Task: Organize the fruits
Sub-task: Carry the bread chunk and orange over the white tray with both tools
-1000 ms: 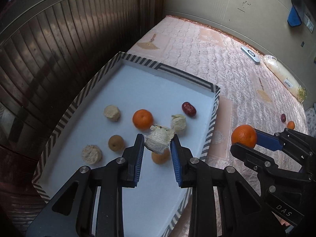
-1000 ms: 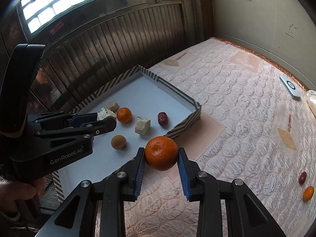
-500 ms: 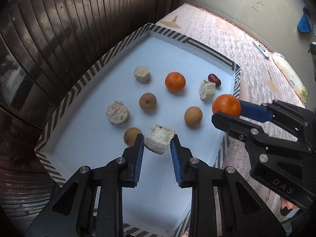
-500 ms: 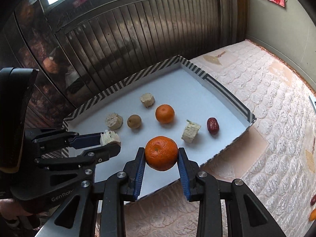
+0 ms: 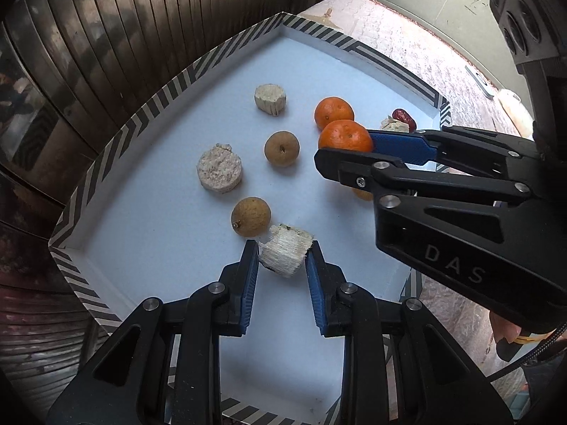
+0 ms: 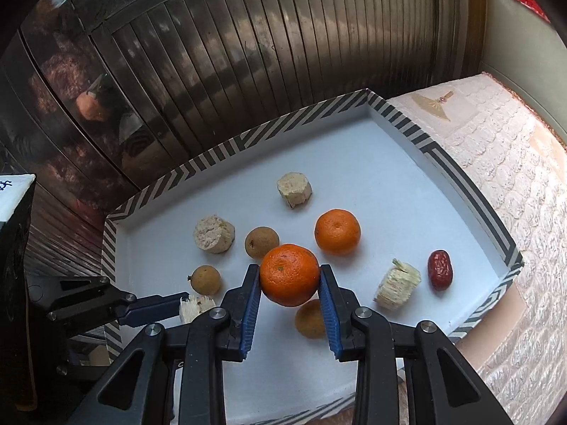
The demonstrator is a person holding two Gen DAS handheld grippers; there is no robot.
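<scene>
Both my grippers have come in over the tray [image 6: 471, 191] since a second ago. Left gripper [image 5: 281, 260]: fingers clamped on a pale cane chunk [image 5: 285, 253], held above the tray's near end. Right gripper [image 6: 288, 285]: fingers clamped on a mandarin [image 6: 288, 274], above tray centre. On the tray floor: second mandarin [image 6: 337, 232], red date [image 6: 439, 270] by the right wall, three brown longans, one at [image 6: 261, 242], three more pale chunks, one at [image 6: 397, 285].
</scene>
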